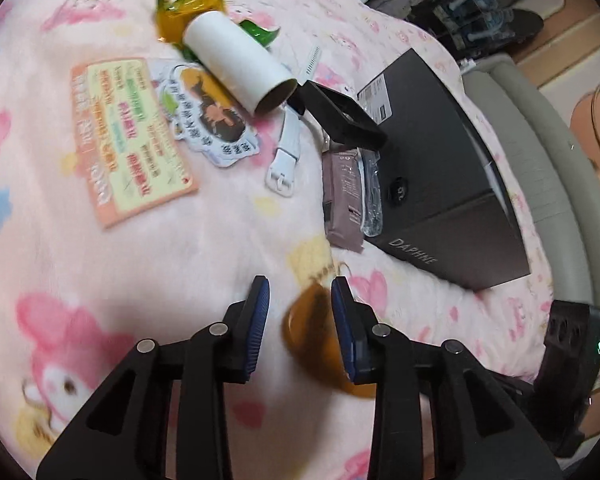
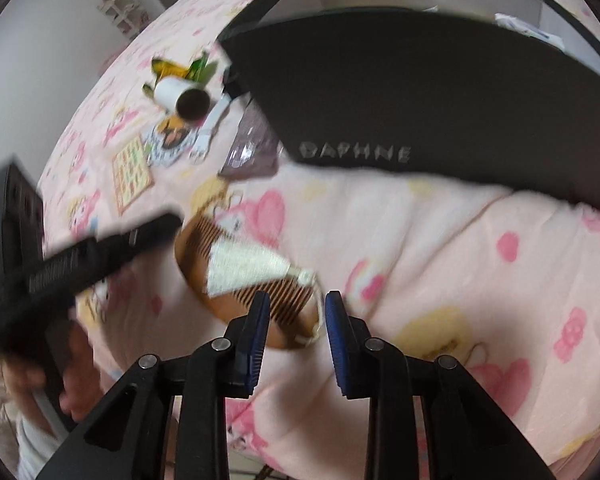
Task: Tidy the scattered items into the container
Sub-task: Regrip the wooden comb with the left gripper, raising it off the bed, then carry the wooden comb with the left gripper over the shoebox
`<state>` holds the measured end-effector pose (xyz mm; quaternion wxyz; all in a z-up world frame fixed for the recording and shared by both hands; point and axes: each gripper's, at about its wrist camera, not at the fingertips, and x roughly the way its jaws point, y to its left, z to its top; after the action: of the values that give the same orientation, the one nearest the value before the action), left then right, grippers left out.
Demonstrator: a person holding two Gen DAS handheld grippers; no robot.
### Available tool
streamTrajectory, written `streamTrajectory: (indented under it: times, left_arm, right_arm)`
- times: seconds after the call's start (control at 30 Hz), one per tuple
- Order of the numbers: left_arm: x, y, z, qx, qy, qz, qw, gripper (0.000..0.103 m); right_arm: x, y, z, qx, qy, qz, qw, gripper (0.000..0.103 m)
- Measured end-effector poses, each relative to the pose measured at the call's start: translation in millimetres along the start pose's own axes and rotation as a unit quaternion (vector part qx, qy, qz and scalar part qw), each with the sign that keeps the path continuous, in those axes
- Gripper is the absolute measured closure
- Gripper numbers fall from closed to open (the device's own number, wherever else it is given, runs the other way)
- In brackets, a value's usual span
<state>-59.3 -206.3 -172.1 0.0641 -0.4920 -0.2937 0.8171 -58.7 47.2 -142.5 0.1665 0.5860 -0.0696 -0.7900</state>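
Observation:
A brown wooden comb (image 2: 228, 304) with a white tassel (image 2: 244, 268) lies on the pink blanket. My right gripper (image 2: 298, 298) is shut on its near end, where the tassel cord is tied. In the left wrist view the comb (image 1: 312, 332) is a blurred brown shape between the pads of my left gripper (image 1: 300, 286). It sits against the right-hand pad and the other pad stands clear, so that gripper is open. The black box marked DAPHNE (image 2: 420, 92) stands just beyond, and its pale inside shows past the rim.
Further back lie a cardboard tube (image 1: 240, 62), a yellow-green wrapper (image 1: 188, 12), an orange card (image 1: 128, 140), a sticker (image 1: 212, 120), a white strap (image 1: 286, 152), a black frame (image 1: 340, 116) and a brown packet (image 1: 344, 196) beside the box (image 1: 440, 160). A hand (image 2: 72, 380) holds the left tool.

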Motion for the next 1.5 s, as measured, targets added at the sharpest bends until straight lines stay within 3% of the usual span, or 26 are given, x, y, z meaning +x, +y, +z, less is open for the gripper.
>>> streamTrajectory:
  times: [0.07,0.2,0.33,0.4,0.53,0.77,0.97,1.07,1.2,1.5]
  left_arm:
    - [6.6,-0.7,-4.0,0.002,0.011,-0.008,0.9999,0.081]
    - [3.4,-7.8,-18.6,0.024,0.014,0.014,0.9995,0.081]
    - [1.6,-9.6,-36.0,0.002,0.040,-0.017,0.9991,0.081]
    - [2.4,-13.1,-42.6,0.007,0.053,-0.015,0.9985,0.081]
    - [-5.9,-9.0,-37.9,-0.005,0.038,-0.008,0.9992,0.081]
    - [11.8,-3.9,-37.0,-0.013,0.055,-0.020,0.9982,0.077]
    - [6.9,-7.7,-46.4,-0.041,0.062,-0.018,0.9971,0.070]
    - [3.5,-3.4,-56.4,-0.071,0.051,-0.012,0.9961,0.069]
    - [5.5,-10.7,-66.8,-0.070,0.049,0.000,0.9964,0.069]
    - [-31.8,-46.4,-58.2,-0.046,0.008,-0.040,0.9981,0.066]
  right_arm:
    - [6.0,-1.4,-4.3,-0.002,0.008,-0.006,1.000,0.078]
    - [7.1,-6.2,-8.9,0.011,-0.002,-0.011,1.000,0.078]
    - [-4.8,-15.1,-2.5,0.028,-0.030,-0.015,0.999,0.078]
    - [-12.0,-22.9,-0.3,0.041,-0.042,-0.015,0.998,0.078]
    - [-28.0,-36.1,2.2,0.065,-0.059,-0.014,0.996,0.078]
    - [-12.0,-34.4,-4.8,0.029,-0.012,-0.001,0.999,0.077]
    - [-0.7,-28.6,-3.8,0.005,-0.020,0.006,1.000,0.072]
    - [-3.1,-31.4,-5.0,0.000,-0.015,0.015,1.000,0.072]
    - [0.6,-39.6,-7.9,0.029,-0.016,0.039,0.999,0.072]
    - [-58.2,-34.5,-6.8,0.018,-0.074,0.056,0.996,0.073]
